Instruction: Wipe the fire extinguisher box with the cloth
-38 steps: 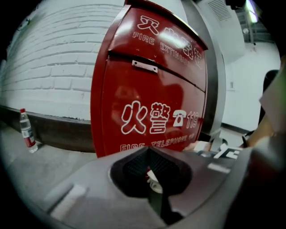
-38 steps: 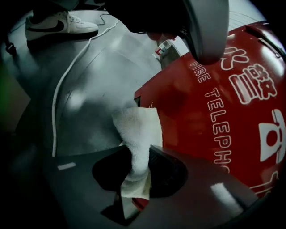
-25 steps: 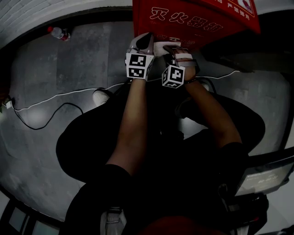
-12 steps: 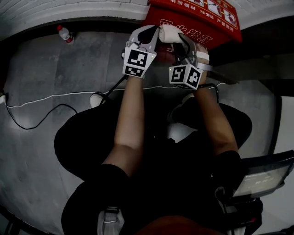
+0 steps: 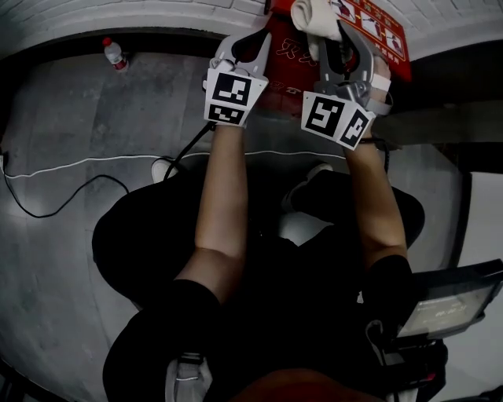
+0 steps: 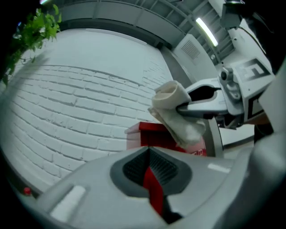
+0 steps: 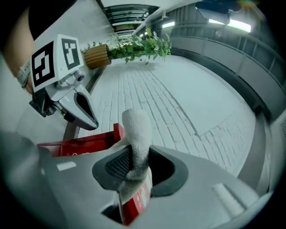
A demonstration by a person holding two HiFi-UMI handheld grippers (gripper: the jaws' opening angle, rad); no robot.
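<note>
The red fire extinguisher box [image 5: 369, 31] stands against the white brick wall at the top of the head view. My right gripper [image 5: 324, 31] is shut on a rolled white cloth [image 5: 308, 16], which it holds up at the box's upper part. In the right gripper view the cloth [image 7: 136, 132] sticks up between the pads, with the box [image 7: 85, 143] behind it. My left gripper [image 5: 245, 49] hovers just left of it, in front of the box's left edge, jaws shut and holding nothing. In the left gripper view the box [image 6: 154, 136] shows beyond the jaws and the cloth [image 6: 176, 114] hangs at the right.
A plastic bottle [image 5: 115, 52] stands on the grey floor at the wall, far left. A white cable [image 5: 78, 169] runs across the floor. A green plant [image 7: 134, 47] hangs on the brick wall [image 6: 67, 103]. A screen device [image 5: 448, 302] sits at lower right.
Both grippers have risen along the box. The right one has carried the cloth from the box's lower front up to its top part, and the left gripper has stayed beside it.
</note>
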